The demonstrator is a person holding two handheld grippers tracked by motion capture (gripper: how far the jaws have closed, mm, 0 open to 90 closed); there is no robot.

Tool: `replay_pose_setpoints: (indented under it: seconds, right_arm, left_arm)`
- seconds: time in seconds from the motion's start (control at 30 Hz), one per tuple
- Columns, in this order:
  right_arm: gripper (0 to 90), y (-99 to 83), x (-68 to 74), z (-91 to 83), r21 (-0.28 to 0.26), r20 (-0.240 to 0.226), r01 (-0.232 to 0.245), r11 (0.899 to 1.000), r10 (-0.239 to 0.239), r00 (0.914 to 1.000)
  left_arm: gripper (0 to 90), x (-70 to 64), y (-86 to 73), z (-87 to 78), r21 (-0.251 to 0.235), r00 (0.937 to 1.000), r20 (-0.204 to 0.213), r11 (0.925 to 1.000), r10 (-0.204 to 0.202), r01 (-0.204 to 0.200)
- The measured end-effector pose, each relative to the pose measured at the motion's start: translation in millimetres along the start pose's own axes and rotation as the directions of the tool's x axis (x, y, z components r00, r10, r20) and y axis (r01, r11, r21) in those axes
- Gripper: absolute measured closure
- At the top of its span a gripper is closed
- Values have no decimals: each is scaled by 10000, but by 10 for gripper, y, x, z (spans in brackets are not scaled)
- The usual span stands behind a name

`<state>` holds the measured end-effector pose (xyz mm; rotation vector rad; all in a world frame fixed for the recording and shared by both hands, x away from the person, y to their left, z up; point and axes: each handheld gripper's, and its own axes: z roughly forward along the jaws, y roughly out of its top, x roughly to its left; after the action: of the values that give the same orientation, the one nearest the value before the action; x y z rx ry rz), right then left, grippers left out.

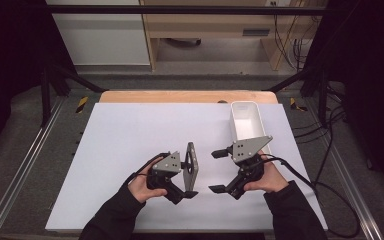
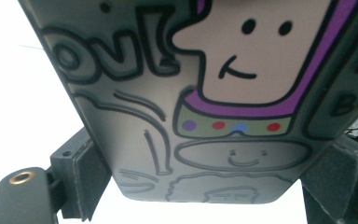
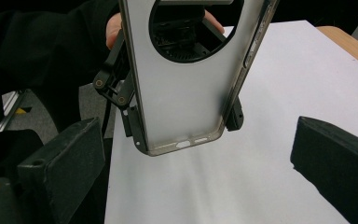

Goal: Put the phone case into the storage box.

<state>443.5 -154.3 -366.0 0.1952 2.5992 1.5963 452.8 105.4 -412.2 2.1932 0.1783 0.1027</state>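
White table covering [image 1: 130, 150] is lying under the left gripper [image 1: 187, 175], which is clamping a grey phone case [image 1: 192, 162] upright, cartoon print facing it. Opposite, the right gripper [image 1: 220, 170] is gaping, empty. Slipping looks likely: both jaws are pinching only thin edges.

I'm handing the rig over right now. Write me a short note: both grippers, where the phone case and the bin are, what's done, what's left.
Left gripper: shut on the phone case, held on edge above the white sheet, its printed side facing the left gripper's camera.
Right gripper: open, holding nothing, jaws facing the case, apart from it.
White bin: at the far right of the sheet, looks empty.
Done: case lifted.
Left: probably take the case with the right gripper and put it in the bin.
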Motion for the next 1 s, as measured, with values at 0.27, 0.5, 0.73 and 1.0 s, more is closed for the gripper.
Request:
replay_pose_setpoints:
  seconds: [0.27, 0.5, 0.73, 1.0]
  right_arm:
    - [35, 97, 11, 64, -70, -190, 180, 9998, -181, 9997]
    - [35, 126, 8, 128, 8, -313, 241, 9997, -241, 9992]
    - [38, 148, -7, 193, 22, -435, 267, 9996, -266, 9987]
    - [45, 139, -24, 249, -41, -596, 250, 9997, -253, 9979]
  left_arm:
    - [113, -20, -11, 26, -187, 9994, 315, 9998, 108, -102]
    - [113, -17, -11, 55, -164, 9988, 469, 9998, 115, -108]
    - [113, -32, -4, 87, -120, 9977, 652, 9998, 191, -184]
    - [113, -52, -13, 133, 37, 9958, 879, 9997, 258, -262]
